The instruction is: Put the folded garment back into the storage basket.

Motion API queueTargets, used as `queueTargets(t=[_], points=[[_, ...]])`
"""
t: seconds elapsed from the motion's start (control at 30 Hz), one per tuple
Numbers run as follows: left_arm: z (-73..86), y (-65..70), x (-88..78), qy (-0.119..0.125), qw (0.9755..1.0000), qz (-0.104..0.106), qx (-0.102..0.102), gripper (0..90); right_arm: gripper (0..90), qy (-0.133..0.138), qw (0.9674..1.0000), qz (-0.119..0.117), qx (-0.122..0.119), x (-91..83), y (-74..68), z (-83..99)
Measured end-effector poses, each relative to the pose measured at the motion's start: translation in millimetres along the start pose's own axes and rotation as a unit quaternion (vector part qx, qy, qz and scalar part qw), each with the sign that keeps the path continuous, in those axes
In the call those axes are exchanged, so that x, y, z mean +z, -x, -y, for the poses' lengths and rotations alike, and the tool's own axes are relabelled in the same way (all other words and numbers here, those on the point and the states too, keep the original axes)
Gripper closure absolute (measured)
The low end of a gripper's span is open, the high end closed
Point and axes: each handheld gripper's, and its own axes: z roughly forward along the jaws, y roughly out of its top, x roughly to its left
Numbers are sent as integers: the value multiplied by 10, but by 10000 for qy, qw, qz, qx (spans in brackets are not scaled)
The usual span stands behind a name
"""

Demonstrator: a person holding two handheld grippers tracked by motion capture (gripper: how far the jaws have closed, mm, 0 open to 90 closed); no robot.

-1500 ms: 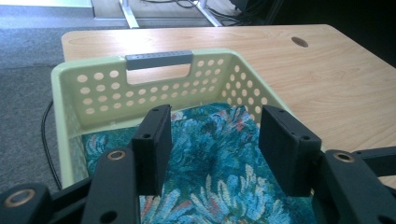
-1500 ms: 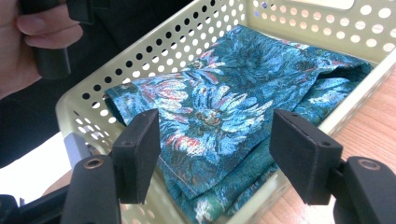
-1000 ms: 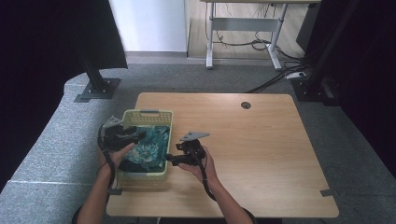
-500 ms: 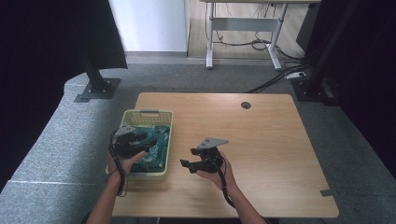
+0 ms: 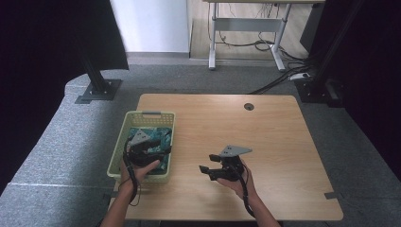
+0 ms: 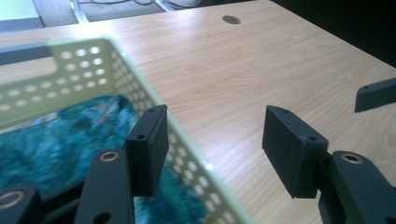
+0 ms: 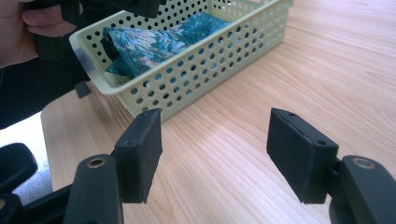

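On the table's left side, a pale green perforated basket [image 5: 122, 142] is seen, with a teal floral cloth [image 5: 161, 136] bundled inside it. Over the basket's near right part the left gripper [image 6: 212, 149] is held by the person's left hand [image 5: 137, 168]; its jaws are spread apart with nothing between the pads, one jaw seen above the cloth inside the basket, the other above bare wood outside the rim. The cloth [image 6: 56, 135] is not touched by either pad. Right of the basket, over open tabletop [image 5: 283, 137], the right gripper [image 5: 204, 169] is held by the right hand [image 5: 236, 182], jaws pointed toward the basket and well apart from it. In the right gripper view its jaws [image 7: 212, 154] are seen wide apart and empty, bare wood between them, with the basket [image 7: 196, 74] and cloth [image 7: 159, 39] ahead and the left hand [image 7: 23, 28] at the far upper left. A round cable hole [image 5: 249, 106] is seen near the table's far edge.
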Motion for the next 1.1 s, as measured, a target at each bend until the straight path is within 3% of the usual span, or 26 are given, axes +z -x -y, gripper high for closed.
queueTargets(t=[0.37, 0.67, 1.1], points=[[32, 470, 189, -6, 9993, 230, 291, 402, 354, 138, 9995, 281, 37, -488, 196, 279], [153, 692, 254, -27, 9983, 371, 442, 396, 358, 135, 9987, 477, 89, -810, 318, 533], [413, 1046, 292, -60, 9954, 706, 646, 390, 354, 113, 9973, 717, 105, -1141, 367, 870]])
